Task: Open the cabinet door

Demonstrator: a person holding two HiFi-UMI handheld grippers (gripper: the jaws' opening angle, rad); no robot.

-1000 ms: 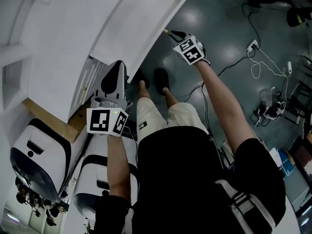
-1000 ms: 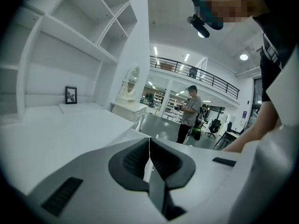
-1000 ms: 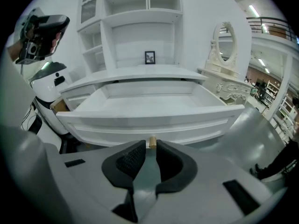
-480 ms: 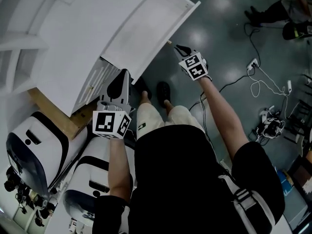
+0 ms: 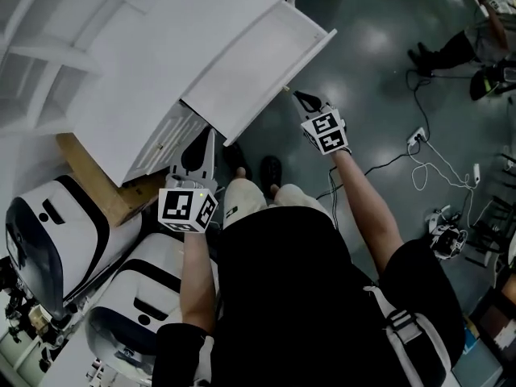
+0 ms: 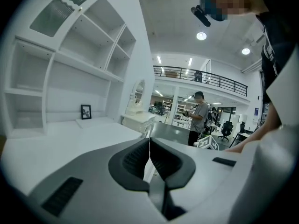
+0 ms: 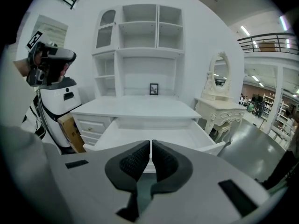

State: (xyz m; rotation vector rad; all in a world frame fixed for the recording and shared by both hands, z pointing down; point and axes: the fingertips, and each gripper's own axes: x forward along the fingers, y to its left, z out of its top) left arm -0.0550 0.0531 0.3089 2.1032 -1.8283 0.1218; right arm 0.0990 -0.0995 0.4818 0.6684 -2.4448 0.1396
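Note:
A white desk (image 5: 121, 79) with a shelf hutch (image 7: 140, 41) has its wide drawer (image 5: 250, 63) pulled out and bare inside (image 7: 154, 129). My right gripper (image 5: 297, 95) hovers just off the drawer's front edge, pointing at the desk. Its jaws (image 7: 151, 146) are closing to a narrow slit with nothing between them. My left gripper (image 5: 205, 139) sits by the ribbed front of the small left drawers (image 5: 165, 139). Its jaws are shut and hold nothing (image 6: 149, 146). I can make out no separate cabinet door.
White robot shells (image 5: 48, 232) and a cardboard box (image 5: 105, 184) stand left of the desk. A cream vanity with an oval mirror (image 7: 219, 101) stands to its right. Cables (image 5: 419, 160) lie on the grey floor. A person (image 6: 198, 118) stands far off.
Both grippers have risen in front of the desk. The right gripper's tip has come slightly off the drawer's front edge. The drawer stays pulled out.

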